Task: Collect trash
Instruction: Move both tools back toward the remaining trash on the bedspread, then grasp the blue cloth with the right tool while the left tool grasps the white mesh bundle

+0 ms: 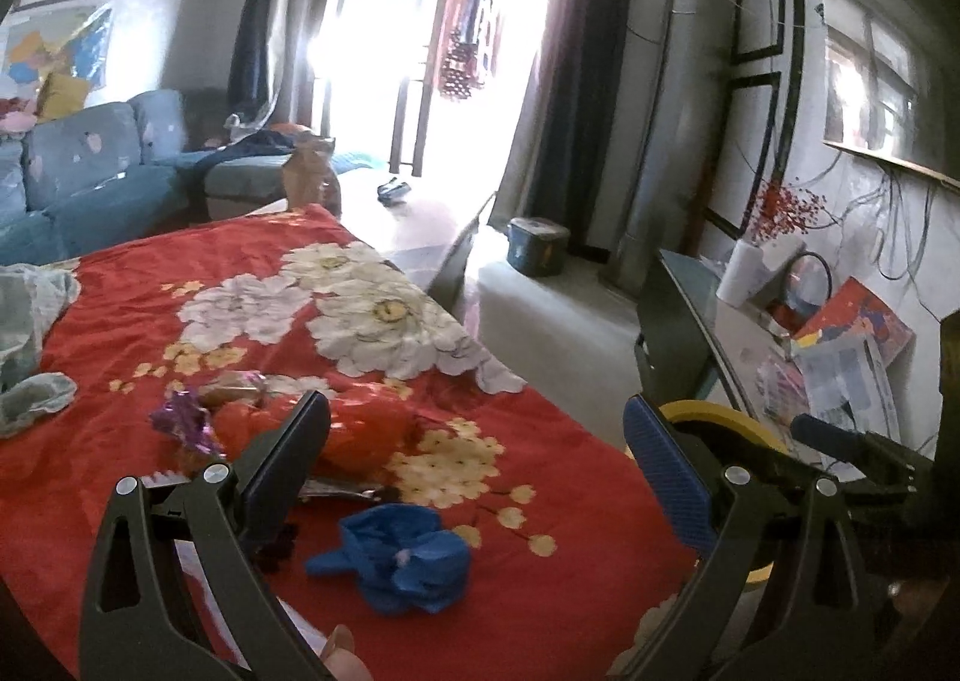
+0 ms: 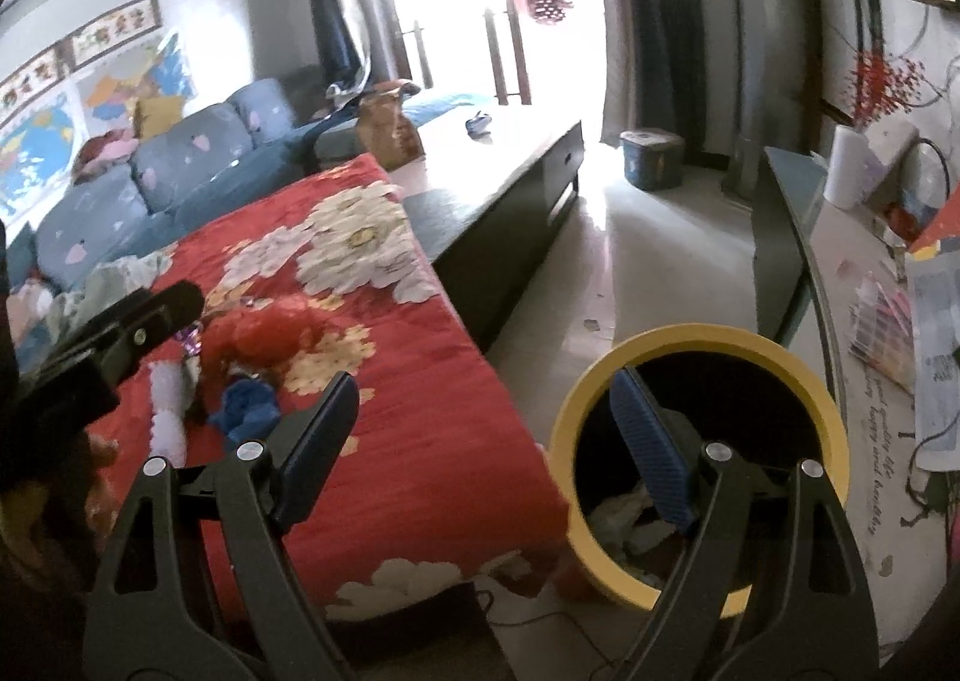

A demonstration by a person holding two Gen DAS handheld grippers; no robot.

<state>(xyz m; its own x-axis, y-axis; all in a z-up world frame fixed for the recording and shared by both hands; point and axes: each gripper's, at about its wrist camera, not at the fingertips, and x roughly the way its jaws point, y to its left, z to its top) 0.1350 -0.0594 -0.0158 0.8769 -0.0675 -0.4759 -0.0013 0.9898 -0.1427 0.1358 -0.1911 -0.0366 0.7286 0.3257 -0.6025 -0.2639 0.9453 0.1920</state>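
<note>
The yellow-rimmed bin (image 2: 699,465) stands on the floor just beside the table; the right gripper (image 2: 486,441) partly hides its dark inside, where pale crumpled scraps (image 2: 618,519) lie. In the left view only its rim shows. Trash lies on the red cloth (image 1: 510,591): a blue wad (image 1: 402,558), an orange bag (image 1: 366,435), a blurred purple wrapper (image 1: 186,423). The left gripper (image 1: 480,453) hangs over it. Both jaws stand spread, holding nothing.

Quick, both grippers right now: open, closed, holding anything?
Left gripper: open, holding nothing, above the blue wad on the red blanket.
Right gripper: open, holding nothing, beside the yellow-rimmed bin.
</note>
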